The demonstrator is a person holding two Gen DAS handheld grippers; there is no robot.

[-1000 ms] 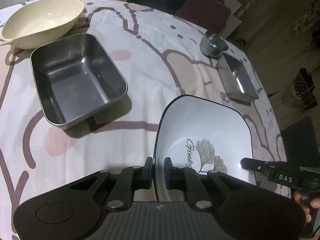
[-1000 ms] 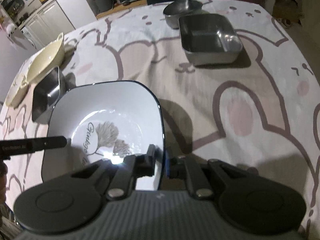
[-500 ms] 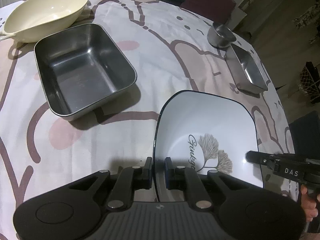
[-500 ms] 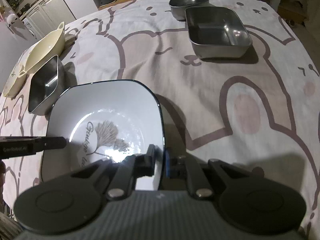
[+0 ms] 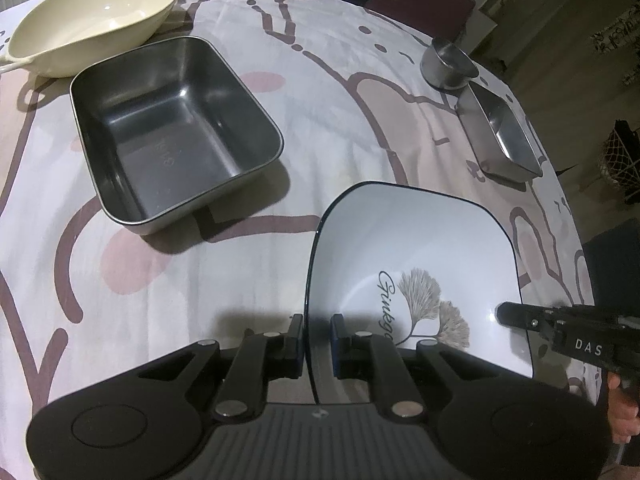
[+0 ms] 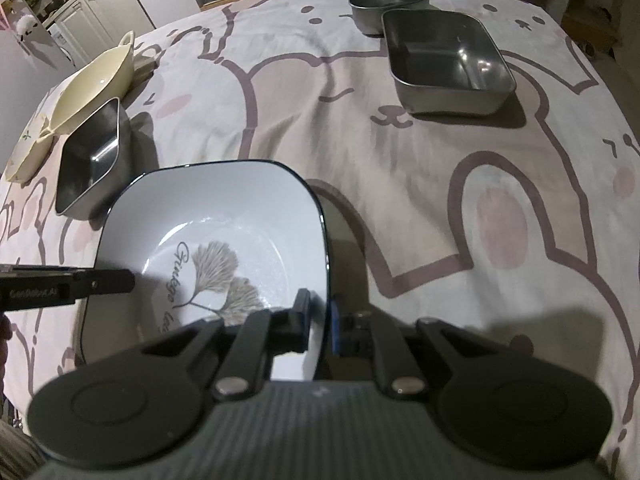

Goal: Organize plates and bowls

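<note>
The white square plate (image 5: 416,256), dark-rimmed with a leaf motif, is held between both tongs above the cloth-covered bench (image 5: 328,120), near its front edge. The left tongs (image 5: 317,338) are closed narrow on the plate's left rim, one pad on each face. The right tongs (image 6: 319,320) are likewise closed narrow on the opposite rim. In each wrist view the other tool's tip shows reaching in over the far edge.

Handling assessment: the plate appears to be glazed ceramic, so it is judged stiff, moderately heavy and breakable if dropped or knocked against metal. The glaze is glossy and likely slippery under the pads. Both holds sit on a thin rim only, so a tilt could let the plate pivot or slide. Opposed rim grips, kept level, are the sound choice; pressure should stay even on both sides.

Other ware on the bench: a large steel tray (image 5: 176,128) and a cream handled dish (image 5: 92,20) to the left; a small steel tray (image 6: 448,66) and a round steel bowl (image 6: 390,2) at the far right. All stand well apart from the plate.
</note>
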